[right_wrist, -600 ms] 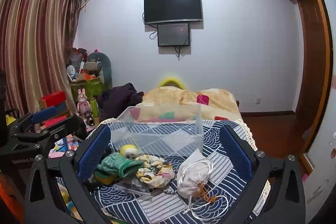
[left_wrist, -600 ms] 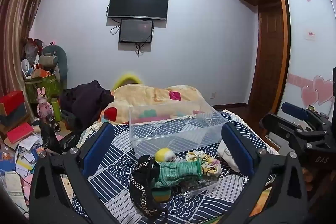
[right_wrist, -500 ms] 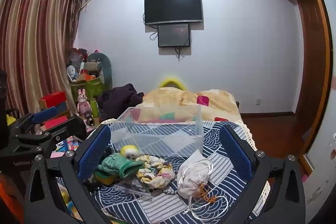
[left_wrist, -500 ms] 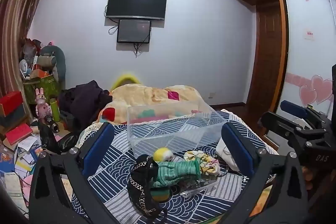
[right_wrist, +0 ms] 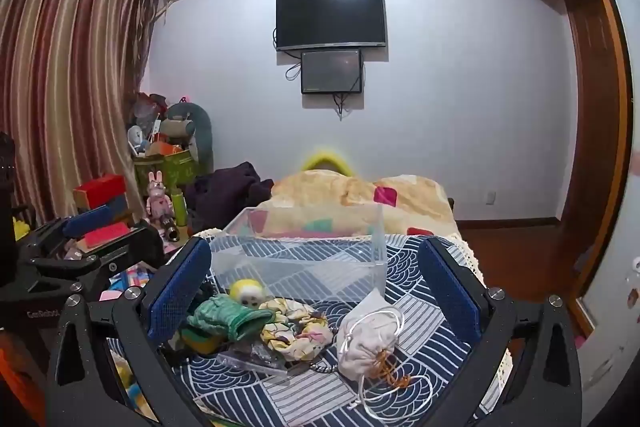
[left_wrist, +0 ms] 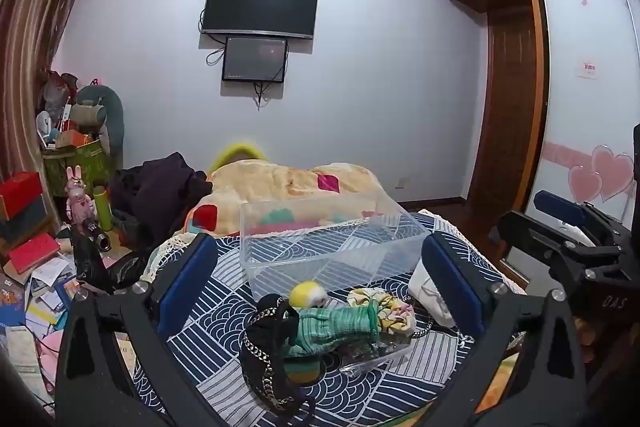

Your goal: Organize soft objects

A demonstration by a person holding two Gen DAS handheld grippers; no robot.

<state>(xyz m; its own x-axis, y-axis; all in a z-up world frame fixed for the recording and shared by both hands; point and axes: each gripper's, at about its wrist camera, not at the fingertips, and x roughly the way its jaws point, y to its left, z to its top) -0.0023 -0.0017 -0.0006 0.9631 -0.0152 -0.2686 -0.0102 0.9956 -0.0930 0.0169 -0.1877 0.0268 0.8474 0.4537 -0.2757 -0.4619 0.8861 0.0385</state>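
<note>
Both grippers released, fingers wide, nothing held: left gripper [left_wrist: 318, 291], right gripper [right_wrist: 316, 287]. Soft pile lies between the fingers on the bed [right_wrist: 420, 311]: green glove [left_wrist: 336, 323], floral scrunchie [right_wrist: 296, 327], white drawstring pouch [right_wrist: 366, 339]. Clear bin [left_wrist: 324, 243] just beyond, open-topped, likely the destination.

Clear plastic bin [left_wrist: 328, 239] looking glossy & smooth, walls see-thru. Bedspread [right_wrist: 404, 311] under it showing as matt printed cloth w/ lace-like edge. Green glove [left_wrist: 336, 323] looking ribbed knit, soft. Black bag [left_wrist: 264, 347] carrying shiny metal chain. White pouch [right_wrist: 366, 341] looking plain matt fabric w/ glossy cord. Scrunchie [right_wrist: 296, 327] appearing as crinkled printed cloth. Gripper pads [right_wrist: 180, 291] showing rough blue textured rubber on matt black plastic frames w/ metal screws.
</note>
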